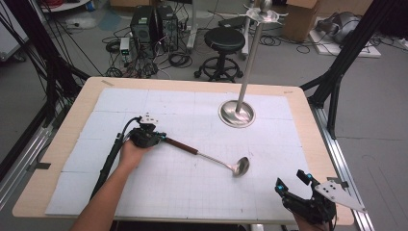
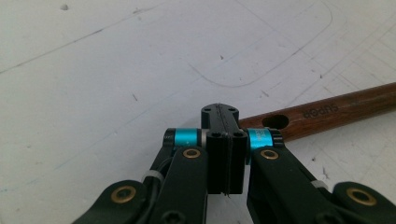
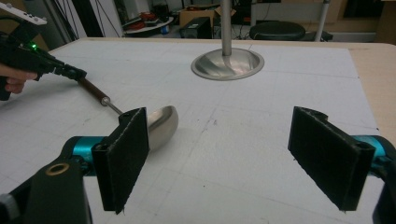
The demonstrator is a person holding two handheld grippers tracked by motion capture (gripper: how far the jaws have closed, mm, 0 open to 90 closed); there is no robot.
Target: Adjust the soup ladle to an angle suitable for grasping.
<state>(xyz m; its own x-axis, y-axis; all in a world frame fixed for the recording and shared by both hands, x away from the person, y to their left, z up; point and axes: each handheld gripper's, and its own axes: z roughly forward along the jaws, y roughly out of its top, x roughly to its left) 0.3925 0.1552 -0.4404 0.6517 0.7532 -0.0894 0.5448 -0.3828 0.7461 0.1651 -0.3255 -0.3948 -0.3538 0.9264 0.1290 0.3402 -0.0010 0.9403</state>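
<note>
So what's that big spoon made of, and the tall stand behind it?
The ladle looks two-part: a bowl and thin shaft of polished metal, probably steel, since the bowl mirrors the light, and a dark brown handle with visible grain and printed lettering, likely varnished wood. The stand seems brushed or polished metal too: its dished base and pole are silver and shiny.

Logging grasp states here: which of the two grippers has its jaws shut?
The left gripper: jaws closed at the ladle's wooden handle end. The right gripper stands wide open.
</note>
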